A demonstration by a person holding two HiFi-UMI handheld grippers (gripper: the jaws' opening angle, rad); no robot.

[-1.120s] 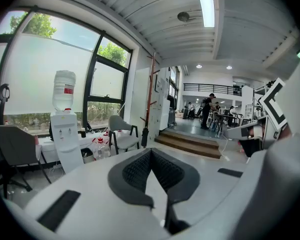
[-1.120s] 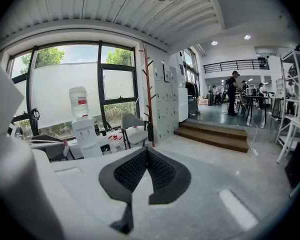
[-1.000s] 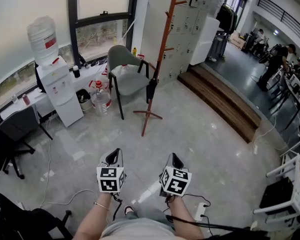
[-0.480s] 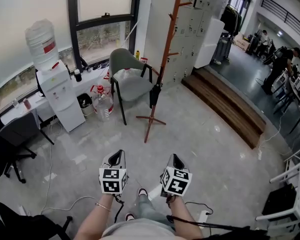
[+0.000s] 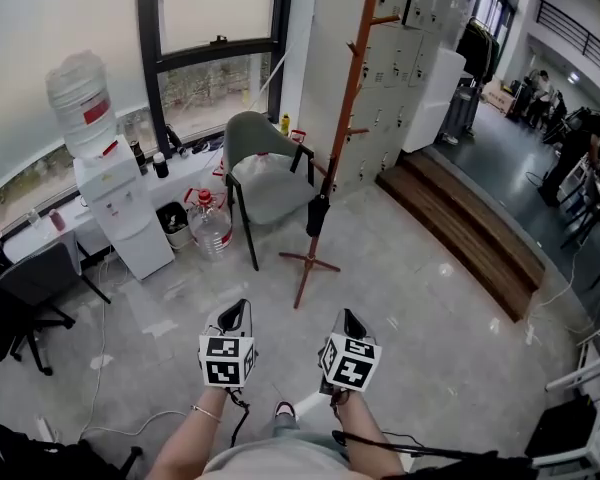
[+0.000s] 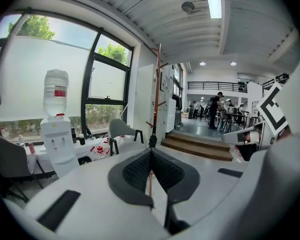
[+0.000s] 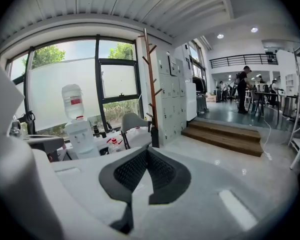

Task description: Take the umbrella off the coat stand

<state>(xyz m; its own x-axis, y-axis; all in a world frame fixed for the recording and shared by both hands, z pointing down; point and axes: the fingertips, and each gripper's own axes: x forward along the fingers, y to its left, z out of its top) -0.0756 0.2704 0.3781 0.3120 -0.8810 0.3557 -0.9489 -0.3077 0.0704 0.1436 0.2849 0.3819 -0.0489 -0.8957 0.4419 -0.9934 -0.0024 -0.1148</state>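
Observation:
An orange-brown coat stand (image 5: 338, 158) rises from the tiled floor ahead of me, also seen as a thin pole in the left gripper view (image 6: 157, 94) and the right gripper view (image 7: 150, 84). A folded black umbrella (image 5: 318, 214) hangs low on it (image 6: 152, 140) (image 7: 154, 136). My left gripper (image 5: 234, 317) and right gripper (image 5: 352, 323) are held side by side well short of the stand, both shut with nothing between the pads.
A grey chair (image 5: 263, 173) stands left of the stand, with a water jug (image 5: 209, 226) and a water dispenser (image 5: 110, 188) further left. Wooden steps (image 5: 470, 228) run along the right. Lockers (image 5: 400, 58) stand behind. People work at desks far right (image 5: 580, 148).
I have walked toward the coat stand; it and the chair sit nearer and lower in the head view. Both grippers kept their pose in front of me, still shut.

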